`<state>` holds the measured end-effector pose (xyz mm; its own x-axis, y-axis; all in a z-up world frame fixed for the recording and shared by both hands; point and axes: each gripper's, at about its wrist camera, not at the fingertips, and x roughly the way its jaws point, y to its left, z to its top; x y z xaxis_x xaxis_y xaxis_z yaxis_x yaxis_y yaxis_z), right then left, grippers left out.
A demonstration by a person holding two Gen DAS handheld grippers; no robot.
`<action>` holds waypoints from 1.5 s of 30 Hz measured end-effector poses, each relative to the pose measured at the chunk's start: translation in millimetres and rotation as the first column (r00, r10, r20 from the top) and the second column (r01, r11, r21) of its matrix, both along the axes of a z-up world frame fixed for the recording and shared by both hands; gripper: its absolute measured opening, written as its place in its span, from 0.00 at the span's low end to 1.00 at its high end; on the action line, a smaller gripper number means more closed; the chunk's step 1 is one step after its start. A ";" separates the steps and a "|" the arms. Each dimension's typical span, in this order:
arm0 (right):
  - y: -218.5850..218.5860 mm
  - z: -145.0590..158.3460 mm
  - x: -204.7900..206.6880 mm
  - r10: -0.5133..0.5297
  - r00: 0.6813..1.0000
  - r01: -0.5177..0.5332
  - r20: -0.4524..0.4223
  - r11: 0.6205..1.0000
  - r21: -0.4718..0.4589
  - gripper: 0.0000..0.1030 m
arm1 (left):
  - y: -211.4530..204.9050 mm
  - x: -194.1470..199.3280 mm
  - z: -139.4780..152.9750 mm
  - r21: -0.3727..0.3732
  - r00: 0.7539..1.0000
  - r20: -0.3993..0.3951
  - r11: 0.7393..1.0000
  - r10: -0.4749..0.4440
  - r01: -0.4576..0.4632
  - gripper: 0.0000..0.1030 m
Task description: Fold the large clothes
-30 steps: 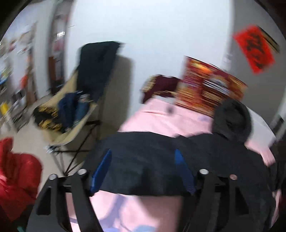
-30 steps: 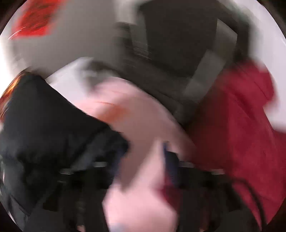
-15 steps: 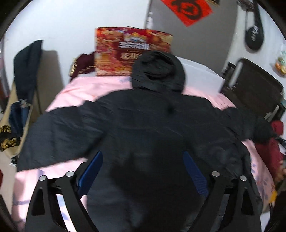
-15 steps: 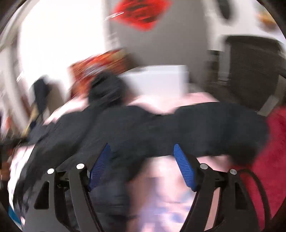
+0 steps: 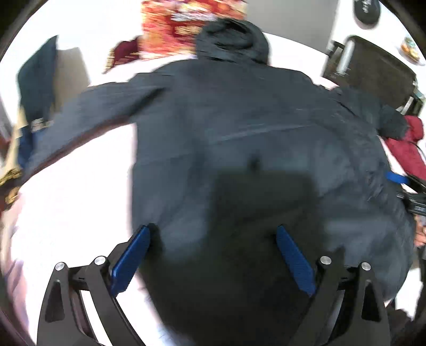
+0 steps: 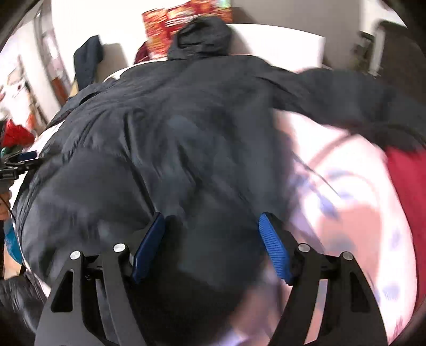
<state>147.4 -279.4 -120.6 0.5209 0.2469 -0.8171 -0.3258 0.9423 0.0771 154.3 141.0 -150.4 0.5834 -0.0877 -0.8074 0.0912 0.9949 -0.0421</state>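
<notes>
Two pairs of blue-padded fingers are mine here, and both stand wide with nothing between them. My left gripper (image 5: 213,255) hangs over the near hem of the black hooded jacket (image 5: 239,133); my right gripper (image 6: 213,239) hangs over the same hem, further to the right, where the jacket ends and the bedding begins.

The jacket lies flat on the bed (image 5: 74,191), hood (image 5: 231,40) at the far end, one sleeve (image 5: 87,117) reaching out to the left and the other sleeve (image 6: 354,98) to the right. The bed wears a pale pink sheet (image 6: 354,221) with a faint blue and peach print on the right side; the pattern is too blurred to make out.

Just beyond the hood, a red and gold box (image 5: 186,26) stands against the white wall (image 5: 101,21). It carries printing, but I cannot read any of it. A dark red cloth (image 5: 125,50) lies to the left of the box. At the far left a folding chair (image 5: 37,79) has dark clothes draped over it. On the right edge of the bed a red garment (image 6: 410,191) lies near the right sleeve's cuff, and a dark chair (image 5: 372,66) stands beyond it. A dark object (image 5: 367,10) hangs on the far-right wall.
</notes>
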 end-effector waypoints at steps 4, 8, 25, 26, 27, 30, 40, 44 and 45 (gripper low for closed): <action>-45.8 23.4 -37.6 -0.123 0.991 0.118 0.062 0.991 0.070 0.71 | 52.7 -47.3 20.3 -0.009 0.987 0.075 0.990 0.143 -0.143 0.93; -78.2 63.9 -70.0 -0.183 0.975 0.146 0.129 0.955 0.257 0.73 | 80.3 -89.4 61.1 -0.085 0.952 0.220 0.977 0.211 -0.196 0.93; -20.7 -2.7 -48.9 -0.063 0.997 0.069 -0.035 0.968 0.243 0.46 | 21.6 -61.5 -16.3 -0.257 0.999 0.034 0.966 -0.019 0.027 0.95; -18.8 -7.9 -51.0 -0.039 0.998 0.049 -0.047 0.969 0.241 0.37 | 18.1 -65.3 -17.0 -0.220 0.998 0.058 0.975 -0.020 0.032 0.95; -16.8 -12.0 -53.9 -0.018 0.998 0.031 -0.058 0.968 0.249 0.28 | 11.8 -64.0 -18.7 -0.169 0.998 0.048 0.985 -0.032 0.040 0.95; -10.3 -8.7 -68.0 0.036 0.998 -0.023 -0.045 0.968 0.249 0.15 | 7.4 -65.1 -18.6 -0.126 0.999 0.034 0.991 -0.037 0.041 0.90; -16.3 16.6 -80.2 0.031 0.998 -0.021 -0.049 0.984 0.179 0.39 | 23.0 -76.7 2.0 -0.073 0.998 0.067 0.997 -0.011 0.016 0.83; -23.9 101.0 -92.5 -0.029 0.969 -0.010 0.245 0.988 0.156 0.64 | 31.9 -86.9 58.8 0.018 0.960 0.272 0.997 0.067 -0.075 0.83; -21.5 120.7 -93.1 -0.040 0.949 -0.018 0.314 0.984 0.179 0.72 | 31.8 -88.5 73.7 0.022 0.942 0.324 0.995 0.085 -0.098 0.83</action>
<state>54.3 -300.9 0.1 0.7476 0.3655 -0.5546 -0.3503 0.9264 0.1383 65.8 172.9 -76.7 0.8172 0.0054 -0.5763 0.0019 0.9999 0.0121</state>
